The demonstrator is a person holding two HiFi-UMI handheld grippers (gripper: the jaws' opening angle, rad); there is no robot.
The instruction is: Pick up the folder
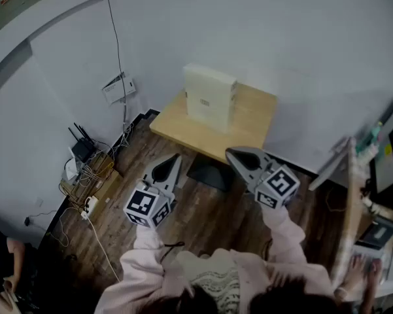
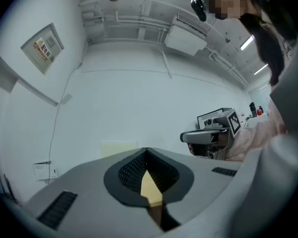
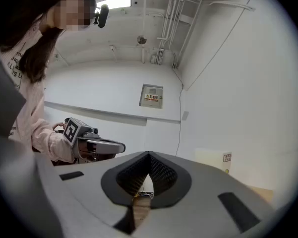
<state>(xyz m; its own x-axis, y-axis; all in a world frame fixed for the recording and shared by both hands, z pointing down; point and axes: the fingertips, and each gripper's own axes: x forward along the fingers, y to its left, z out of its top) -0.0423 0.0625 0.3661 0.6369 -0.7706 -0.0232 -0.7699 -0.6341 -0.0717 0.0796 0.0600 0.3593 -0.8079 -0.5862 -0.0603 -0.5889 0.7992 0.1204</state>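
**Q:** Status on the folder pickup?

**A:** Not begun. The folder stands upright on the table, toward the wall side, untouched. My left tongs and right tongs are both closed tight with nothing between the jaws. I hold them level over the floor, short of the table's near edge.

**Q:** What remains?

**A:** Everything, as I judge it: approach, open, grip, lift.

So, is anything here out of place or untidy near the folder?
Nothing on the table looks wrong: the folder stands upright. The odd spot is the floor on the left, where loose cables lie tangled around a router, and a white box hangs tilted on the wall.
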